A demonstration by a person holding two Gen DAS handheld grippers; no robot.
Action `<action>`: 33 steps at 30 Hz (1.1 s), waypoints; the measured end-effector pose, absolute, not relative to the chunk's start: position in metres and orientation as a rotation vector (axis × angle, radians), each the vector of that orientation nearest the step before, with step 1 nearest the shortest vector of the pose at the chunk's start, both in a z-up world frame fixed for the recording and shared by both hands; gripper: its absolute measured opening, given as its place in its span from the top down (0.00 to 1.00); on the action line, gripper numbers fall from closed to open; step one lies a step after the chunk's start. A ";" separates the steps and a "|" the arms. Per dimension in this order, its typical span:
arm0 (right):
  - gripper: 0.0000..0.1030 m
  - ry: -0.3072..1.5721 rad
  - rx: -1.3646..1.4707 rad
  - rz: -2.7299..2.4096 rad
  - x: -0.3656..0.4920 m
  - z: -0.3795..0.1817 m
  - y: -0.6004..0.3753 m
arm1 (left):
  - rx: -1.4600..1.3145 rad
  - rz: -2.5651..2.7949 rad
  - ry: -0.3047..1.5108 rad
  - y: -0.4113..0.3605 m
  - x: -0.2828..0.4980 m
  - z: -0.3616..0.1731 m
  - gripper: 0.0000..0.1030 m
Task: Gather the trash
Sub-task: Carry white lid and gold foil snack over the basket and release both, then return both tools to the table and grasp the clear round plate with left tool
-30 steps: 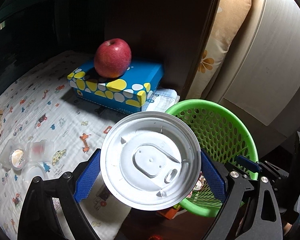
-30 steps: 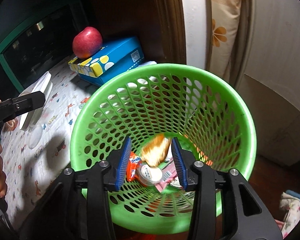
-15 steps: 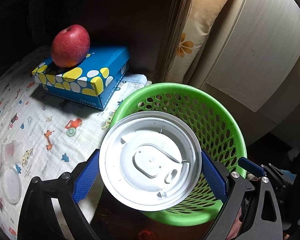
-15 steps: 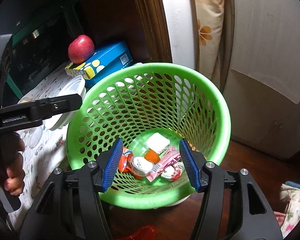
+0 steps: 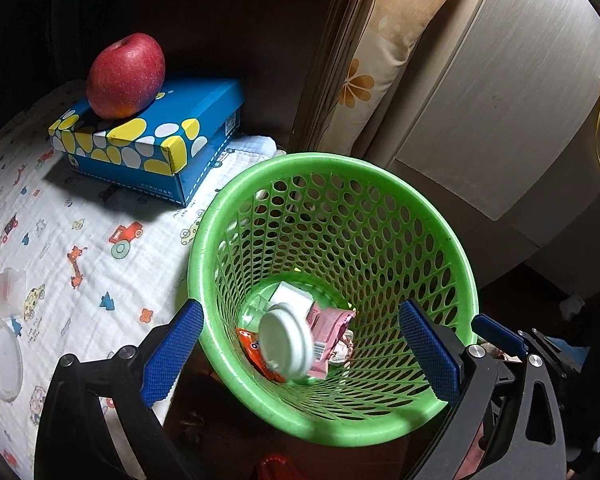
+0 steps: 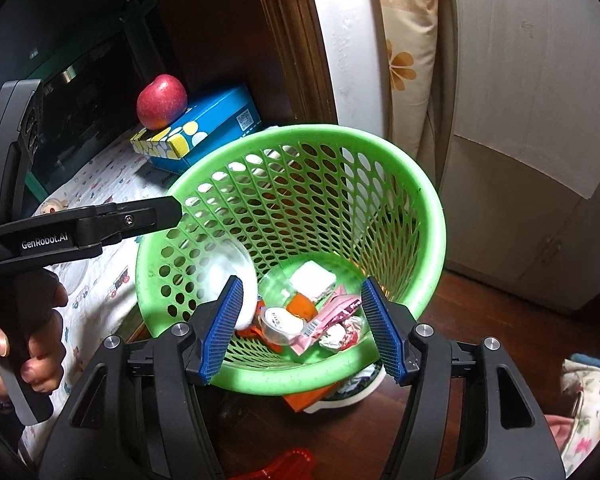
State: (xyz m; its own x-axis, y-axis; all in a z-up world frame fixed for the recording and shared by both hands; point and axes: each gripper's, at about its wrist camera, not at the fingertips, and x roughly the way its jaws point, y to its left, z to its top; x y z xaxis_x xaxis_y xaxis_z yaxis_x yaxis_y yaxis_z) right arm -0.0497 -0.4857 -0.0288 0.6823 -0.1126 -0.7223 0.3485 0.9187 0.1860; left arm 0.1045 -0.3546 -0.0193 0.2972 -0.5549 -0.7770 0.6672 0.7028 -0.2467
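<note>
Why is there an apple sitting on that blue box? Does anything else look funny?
The apple is perched on the box, an odd spot but steady. The white lid stands tilted on the wrappers in the green basket. Nothing is spilled.

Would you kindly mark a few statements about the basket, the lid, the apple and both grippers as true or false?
1. The white lid is inside the green basket. True.
2. The left gripper is clamped on the lid. False: its jaws are wide open and empty.
3. The apple sits on the blue box. True.
4. The basket is empty. False: wrappers and a pink packet lie inside.
5. The right gripper holds nothing. True.
</note>
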 end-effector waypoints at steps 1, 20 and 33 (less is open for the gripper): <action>0.40 0.779 0.320 -0.261 -0.050 -0.028 -0.485 | 0.137 -0.811 0.965 -0.352 0.103 -0.018 0.08; 0.28 0.772 0.247 -0.112 -0.007 -0.014 -0.418 | 0.084 -0.371 0.908 -0.170 0.145 -0.033 0.08; 0.26 0.805 0.201 0.007 0.031 -0.018 -0.360 | 0.053 -0.269 1.002 -0.092 0.191 -0.086 0.08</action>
